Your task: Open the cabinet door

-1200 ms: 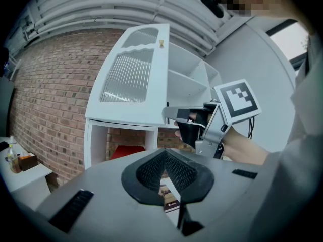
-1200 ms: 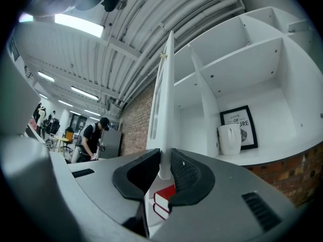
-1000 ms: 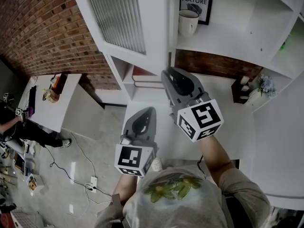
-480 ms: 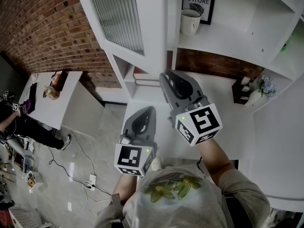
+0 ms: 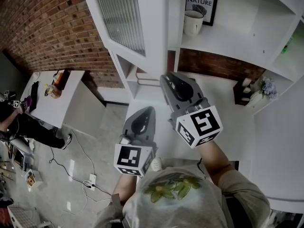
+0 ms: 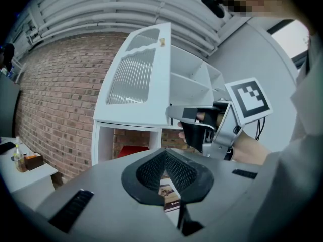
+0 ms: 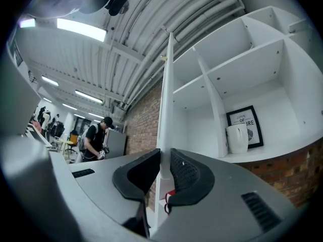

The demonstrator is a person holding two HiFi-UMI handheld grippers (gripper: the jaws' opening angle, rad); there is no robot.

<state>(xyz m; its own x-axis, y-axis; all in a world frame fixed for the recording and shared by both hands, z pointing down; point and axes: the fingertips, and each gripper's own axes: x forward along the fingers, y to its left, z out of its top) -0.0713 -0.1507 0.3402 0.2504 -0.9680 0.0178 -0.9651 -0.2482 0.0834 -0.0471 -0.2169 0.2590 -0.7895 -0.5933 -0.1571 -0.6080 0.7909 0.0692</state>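
The white cabinet door (image 5: 124, 20) with a ribbed glass panel stands swung out to the left of the open shelves. My right gripper (image 5: 166, 76) is shut on the door's lower free edge. In the right gripper view the door (image 7: 166, 95) runs edge-on between the pads (image 7: 181, 173) of the right gripper (image 7: 162, 158). The left gripper view shows the door (image 6: 133, 84) from outside, with the right gripper (image 6: 174, 114) clamped under it. My left gripper (image 5: 148, 109) hangs lower and nearer me, apart from the door. Its jaws meet at the tips, and the left gripper (image 6: 164, 154) holds nothing.
A white mug (image 5: 192, 23) and a framed print (image 5: 202, 4) sit on the shelf behind the door. Red books (image 6: 132, 150) lie in the low compartment. A dark caddy (image 5: 241, 90) stands on the counter at right. A table (image 5: 47, 103) and a person (image 5: 19, 122) are at far left.
Almost nothing differs: the head view has drifted slightly, and the door and both grippers keep nearly the same places, with the right still clamped on the door edge.
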